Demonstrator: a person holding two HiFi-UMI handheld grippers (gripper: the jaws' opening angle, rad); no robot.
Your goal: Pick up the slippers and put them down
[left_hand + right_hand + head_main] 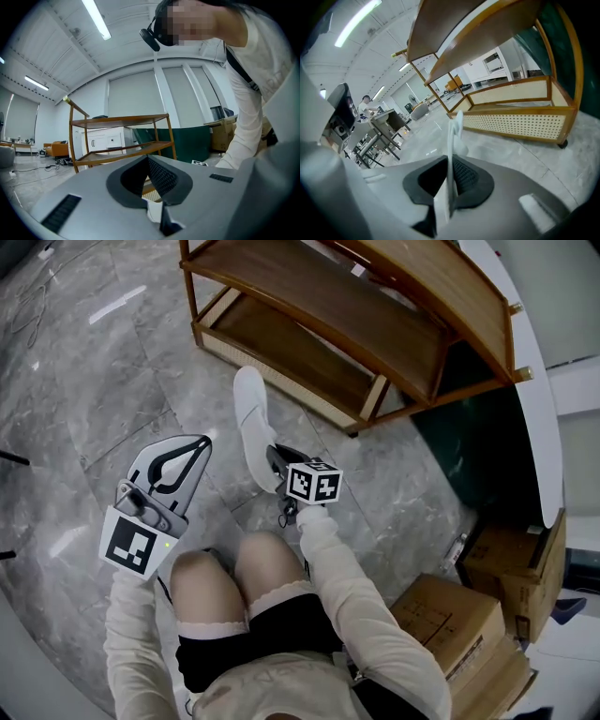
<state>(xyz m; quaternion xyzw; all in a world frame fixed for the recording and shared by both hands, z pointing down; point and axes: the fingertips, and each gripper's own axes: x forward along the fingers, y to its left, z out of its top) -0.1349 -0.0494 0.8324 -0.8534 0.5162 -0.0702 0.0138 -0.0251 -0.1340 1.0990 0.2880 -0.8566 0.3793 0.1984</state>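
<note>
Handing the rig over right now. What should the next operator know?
Left gripper: fingers shut, empty.
Right gripper: shut on a white slipper, held edge-on low over the floor in front of the wooden shelf.
Done: one slipper picked up.
Left: set it down and release. No second slipper in view.

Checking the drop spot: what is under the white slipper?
Only grey marble floor shows around the white slipper, held by the right tool; the patch directly beneath it is covered.
</note>
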